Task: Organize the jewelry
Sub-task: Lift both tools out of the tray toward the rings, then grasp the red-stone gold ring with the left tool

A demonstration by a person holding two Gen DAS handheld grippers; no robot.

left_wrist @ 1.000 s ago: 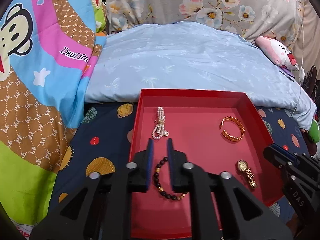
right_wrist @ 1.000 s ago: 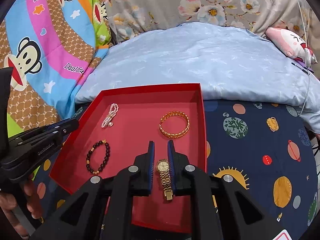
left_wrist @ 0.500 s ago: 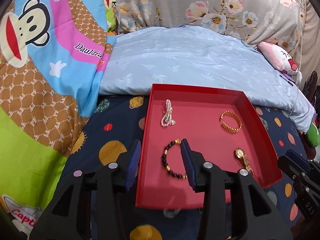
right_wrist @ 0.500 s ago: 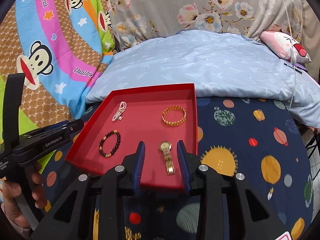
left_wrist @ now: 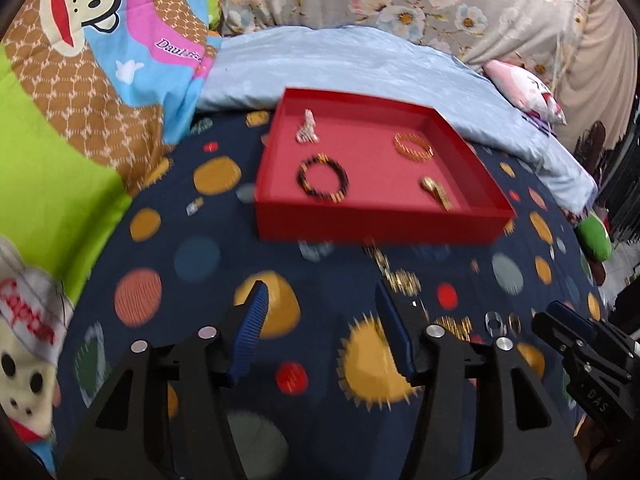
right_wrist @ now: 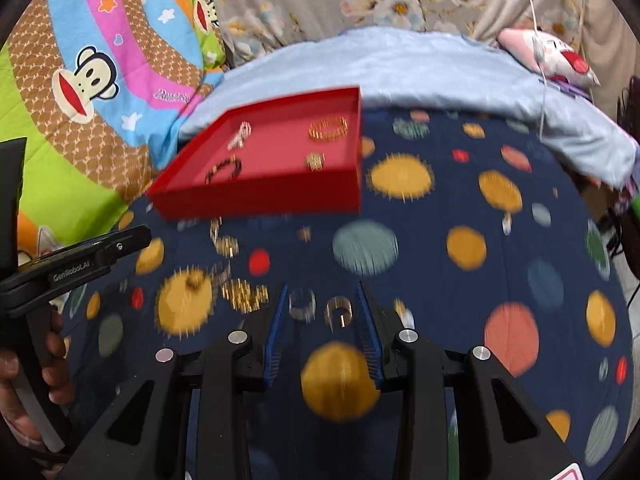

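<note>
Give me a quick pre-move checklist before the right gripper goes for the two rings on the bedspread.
1. Right gripper open: ok, nothing held.
2. Both rings between its fingers: ok, silver ring and gold ring lie side by side there.
3. Single ring isolated: not ok, they sit close together.
4. Left gripper out of the way: ok, open and off to the side.
5. Red tray has free floor: ok.
6. Image sharpness: not ok, motion blur.

3 bracelets (left_wrist: pixel 322 179), 1 watch (left_wrist: pixel 436 193), 1 tray (left_wrist: pixel 376 222).
</note>
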